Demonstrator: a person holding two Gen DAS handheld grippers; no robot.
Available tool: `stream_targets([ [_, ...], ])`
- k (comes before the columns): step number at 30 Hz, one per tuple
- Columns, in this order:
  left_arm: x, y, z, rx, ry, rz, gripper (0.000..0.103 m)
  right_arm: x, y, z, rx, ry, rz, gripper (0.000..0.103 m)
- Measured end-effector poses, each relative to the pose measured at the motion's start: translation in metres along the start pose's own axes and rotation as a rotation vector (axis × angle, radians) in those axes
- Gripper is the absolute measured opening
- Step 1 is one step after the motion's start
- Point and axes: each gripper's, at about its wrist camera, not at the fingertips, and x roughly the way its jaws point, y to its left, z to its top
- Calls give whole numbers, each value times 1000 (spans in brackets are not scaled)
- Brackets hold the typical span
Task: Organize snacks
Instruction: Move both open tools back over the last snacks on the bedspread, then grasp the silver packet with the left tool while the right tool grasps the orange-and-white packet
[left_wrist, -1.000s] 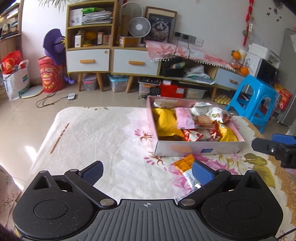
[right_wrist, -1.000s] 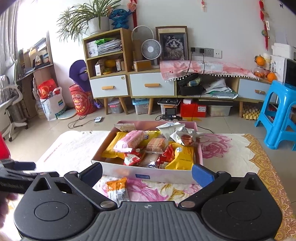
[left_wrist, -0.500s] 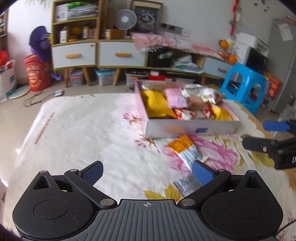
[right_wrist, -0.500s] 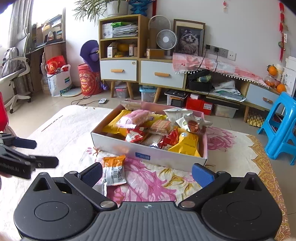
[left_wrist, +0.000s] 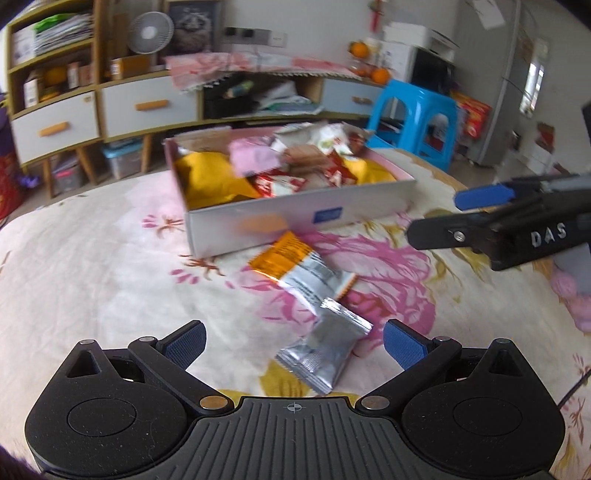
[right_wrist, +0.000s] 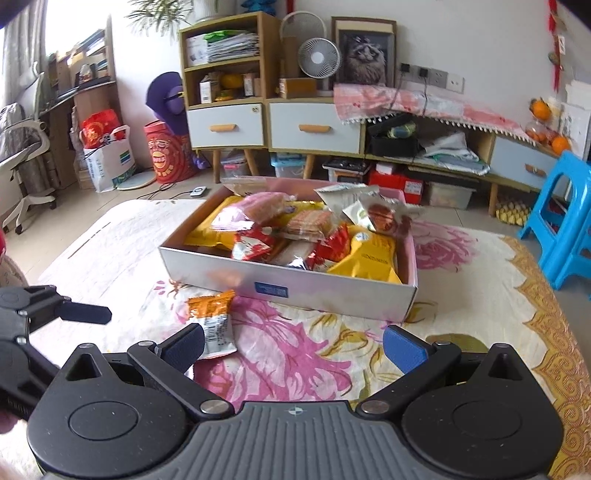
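Silver crinkled foil packet (left_wrist: 325, 352) lies flat on the floral tablecloth (left_wrist: 92, 266), between the left gripper's (left_wrist: 293, 341) spread, empty jaws. Orange-and-grey sachet (left_wrist: 299, 267) just beyond, near the rectangular white cardboard box (right_wrist: 291, 286) heaped with glossy wrappers. Right gripper (right_wrist: 293, 345) likewise splayed, empty.

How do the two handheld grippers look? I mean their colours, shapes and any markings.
Both are matte black. The left gripper has a ribbed centre plate with a small crosshair mark, two rounded housings with circular discs, silver pivot pins, and angled fingers ending in blue textured pads. The right gripper has the same build. Seen from the left wrist view, its side carries white letters "DAS".
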Motion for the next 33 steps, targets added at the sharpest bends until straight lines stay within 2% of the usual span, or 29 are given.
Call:
stream_targets([
  [9,11,-8,1,71,5,-24,100,15,1,-3,-33,32,13,95],
  [12,13,-8,0,79,6,-29,96,19,1,-2,-36,39,22,95],
  [15,14,-8,-1,90,16,-30,85,22,1,-2,-41,44,30,95],
  [17,14,-11,-2,114,29,-23,70,24,2,-1,-44,49,36,95],
  [18,14,-12,-3,129,31,-17,67,25,2,-1,-46,51,38,95],
  [21,10,-13,-5,149,26,-16,51,28,2,-2,-49,51,51,95],
  [23,7,-13,-6,146,27,-9,35,31,4,-1,-51,53,62,95],
  [25,4,-10,-7,137,32,4,29,34,7,-1,-59,53,75,95],
  [33,-8,12,-11,60,45,126,28,44,29,-1,-119,57,99,94],
])
